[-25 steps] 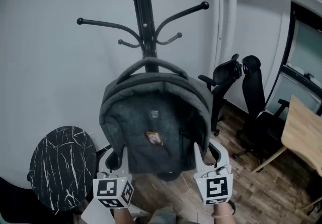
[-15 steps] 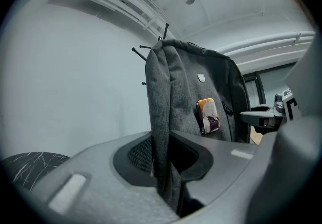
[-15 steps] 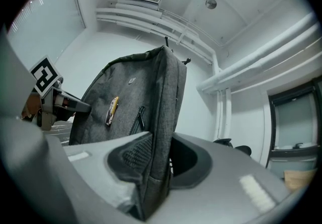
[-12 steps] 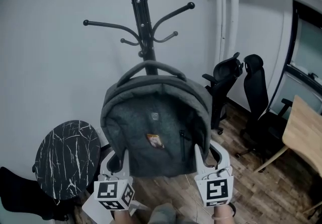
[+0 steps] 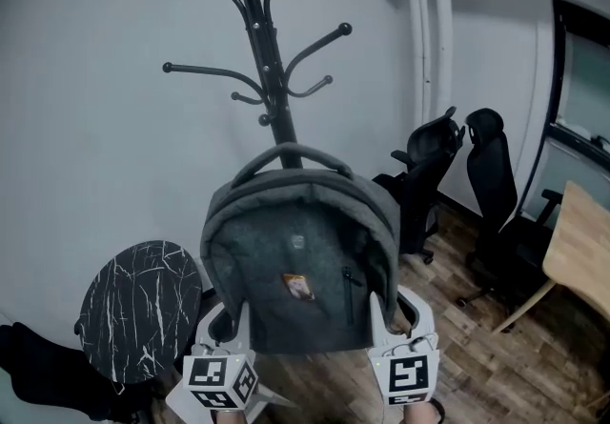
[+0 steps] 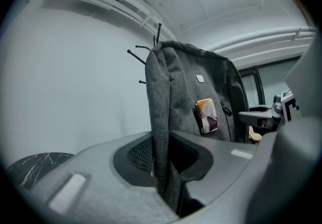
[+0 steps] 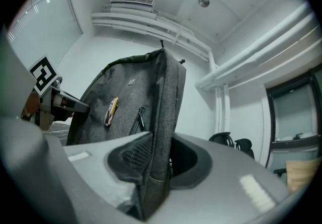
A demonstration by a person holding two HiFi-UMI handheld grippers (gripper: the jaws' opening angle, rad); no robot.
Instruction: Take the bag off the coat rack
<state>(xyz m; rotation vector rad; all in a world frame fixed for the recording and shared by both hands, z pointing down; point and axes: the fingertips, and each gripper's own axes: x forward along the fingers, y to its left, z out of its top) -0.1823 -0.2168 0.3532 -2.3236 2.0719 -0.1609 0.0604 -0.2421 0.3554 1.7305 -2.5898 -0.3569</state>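
Note:
A grey felt backpack (image 5: pixel 300 270) with a small orange badge hangs upright between my two grippers, in front of the black coat rack (image 5: pixel 272 70). Its top handle shows in front of the rack's pole, below the hooks and on none of them. My left gripper (image 5: pixel 233 317) is shut on the bag's lower left edge, where the fabric is pinched (image 6: pixel 163 167) between the jaws. My right gripper (image 5: pixel 381 312) is shut on the lower right edge (image 7: pixel 158 162). The bag's front panel (image 6: pixel 201 97) faces me, and its zip side (image 7: pixel 126 102) shows in the right gripper view.
A round black marble-topped table (image 5: pixel 138 308) stands low on the left, against the white wall. Two black office chairs (image 5: pixel 429 174) (image 5: pixel 496 184) stand to the right of the rack. A wooden tabletop (image 5: pixel 581 251) juts in at the right edge, above the wood floor (image 5: pixel 477 365).
Both grippers have drawn the bag back from the rack. The rack now looks farther off, and more of its top hooks show. The grips on the bag are unchanged.

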